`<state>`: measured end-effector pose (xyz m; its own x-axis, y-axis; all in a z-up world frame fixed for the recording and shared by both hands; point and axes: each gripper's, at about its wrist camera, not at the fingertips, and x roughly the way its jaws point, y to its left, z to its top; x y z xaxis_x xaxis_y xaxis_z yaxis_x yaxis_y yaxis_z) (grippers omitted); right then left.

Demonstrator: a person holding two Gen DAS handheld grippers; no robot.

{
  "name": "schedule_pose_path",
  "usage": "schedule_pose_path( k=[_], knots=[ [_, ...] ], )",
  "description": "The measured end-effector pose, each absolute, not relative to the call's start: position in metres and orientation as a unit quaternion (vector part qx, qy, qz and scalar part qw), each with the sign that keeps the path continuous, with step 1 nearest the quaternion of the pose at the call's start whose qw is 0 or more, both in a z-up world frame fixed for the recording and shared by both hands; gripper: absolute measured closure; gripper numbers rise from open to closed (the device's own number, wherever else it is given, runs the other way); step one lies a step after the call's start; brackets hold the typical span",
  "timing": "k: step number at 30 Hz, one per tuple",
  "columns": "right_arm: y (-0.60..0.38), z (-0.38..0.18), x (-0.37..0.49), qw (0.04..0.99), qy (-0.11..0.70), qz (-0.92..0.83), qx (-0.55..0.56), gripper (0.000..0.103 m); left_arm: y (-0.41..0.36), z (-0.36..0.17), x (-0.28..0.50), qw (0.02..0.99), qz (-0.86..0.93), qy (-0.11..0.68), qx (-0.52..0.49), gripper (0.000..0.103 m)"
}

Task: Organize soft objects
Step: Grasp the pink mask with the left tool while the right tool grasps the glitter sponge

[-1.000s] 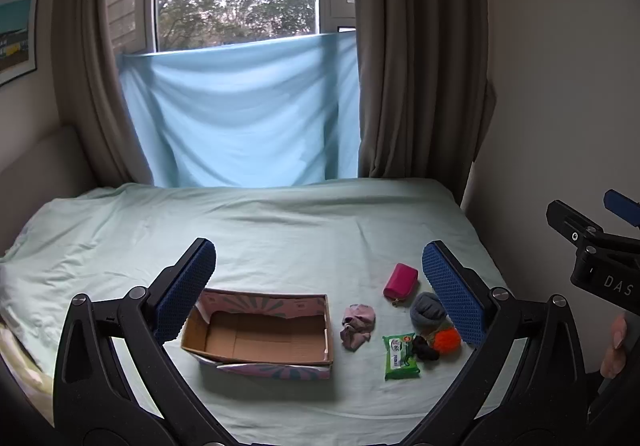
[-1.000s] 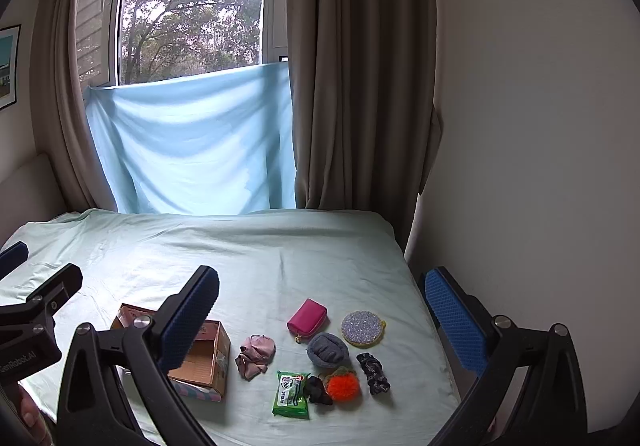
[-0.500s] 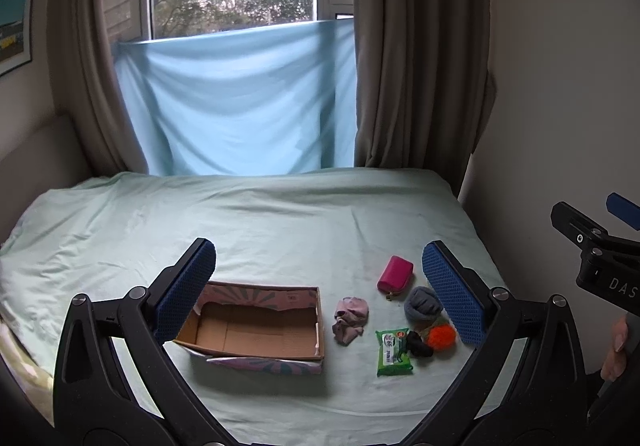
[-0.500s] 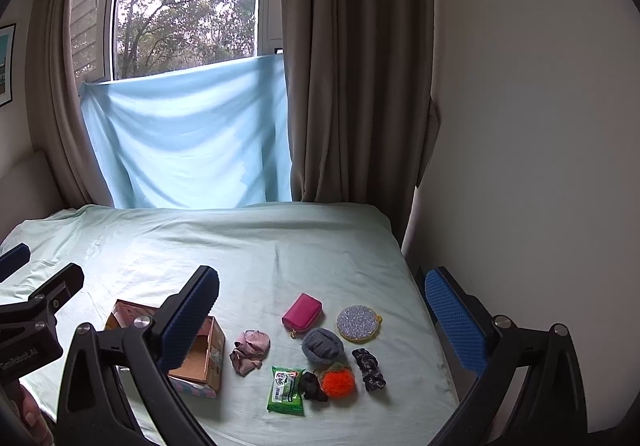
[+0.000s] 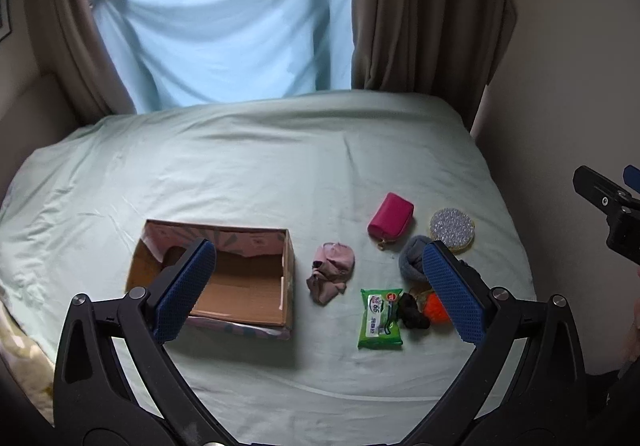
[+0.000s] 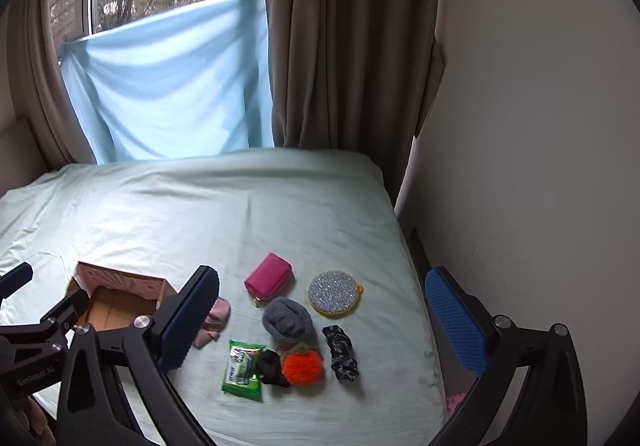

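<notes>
An open cardboard box lies on the bed. To its right lie a pink cloth, a magenta pouch, a grey knit ball, a glittery round pad, a green wipes pack, a black scrunchie, an orange pompom and a dark patterned scrunchie. My left gripper is open and empty above the box and cloth. My right gripper is open and empty above the items.
The bed has a pale green sheet. A wall runs close along its right side. Brown curtains and a hanging blue cloth stand at the far end. A patterned fabric shows at the bed's near left edge.
Both grippers have moved forward and tilted down toward the bed; the box and items appear larger and higher in view. Both stay open.
</notes>
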<state>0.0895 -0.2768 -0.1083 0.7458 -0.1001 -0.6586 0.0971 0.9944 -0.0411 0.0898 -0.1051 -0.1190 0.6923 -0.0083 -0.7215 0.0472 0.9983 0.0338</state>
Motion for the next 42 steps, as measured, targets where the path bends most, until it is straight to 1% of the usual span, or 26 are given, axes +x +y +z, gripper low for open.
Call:
schedule_pose_path(
  k=[9, 16, 19, 25, 30, 32, 36, 38, 39, 41, 42],
  knots=[
    [-0.318, -0.209, 0.169, 0.91, 0.412, -0.051, -0.009, 0.0, -0.147, -0.243, 0.157, 0.888, 0.005, 0.458, 0.048, 0.001],
    [-0.34, -0.3, 0.237, 0.883, 0.466, -0.061, 0.003, 0.0, -0.158, -0.34, 0.21, 0.863, 0.017, 0.502, 0.056, 0.001],
    [-0.346, -0.337, 0.261, 0.868, 0.491, -0.068, 0.01, 0.0, -0.162, -0.374, 0.228, 0.852, 0.021, 0.518, 0.075, 0.001],
    [-0.349, -0.397, 0.297, 0.845, 0.53, -0.068, 0.01, 0.0, -0.158, -0.427, 0.251, 0.831, 0.027, 0.549, 0.087, 0.001],
    [-0.351, -0.428, 0.315, 0.83, 0.555, -0.063, 0.0, 0.0, -0.161, -0.459, 0.268, 0.821, 0.023, 0.559, 0.111, 0.003],
    [-0.352, -0.437, 0.32, 0.826, 0.56, -0.063, -0.002, 0.0, -0.163, -0.469, 0.275, 0.818, 0.019, 0.563, 0.116, 0.006],
    [-0.353, -0.453, 0.329, 0.821, 0.568, -0.062, 0.004, 0.002, -0.156, -0.484, 0.285, 0.813, 0.012, 0.575, 0.092, 0.008],
    [-0.355, -0.459, 0.331, 0.818, 0.572, -0.061, 0.013, 0.002, -0.153, -0.485, 0.288, 0.813, 0.007, 0.577, 0.079, 0.016],
    [-0.357, -0.461, 0.332, 0.817, 0.573, -0.061, 0.02, 0.003, -0.153, -0.486, 0.288, 0.812, 0.002, 0.579, 0.074, 0.018],
    [-0.359, -0.465, 0.333, 0.817, 0.574, -0.06, 0.028, 0.004, -0.15, -0.487, 0.287, 0.812, -0.008, 0.58, 0.066, 0.027],
    [-0.359, -0.466, 0.333, 0.817, 0.572, -0.06, 0.028, 0.006, -0.151, -0.487, 0.287, 0.812, -0.014, 0.58, 0.064, 0.03]
  ],
)
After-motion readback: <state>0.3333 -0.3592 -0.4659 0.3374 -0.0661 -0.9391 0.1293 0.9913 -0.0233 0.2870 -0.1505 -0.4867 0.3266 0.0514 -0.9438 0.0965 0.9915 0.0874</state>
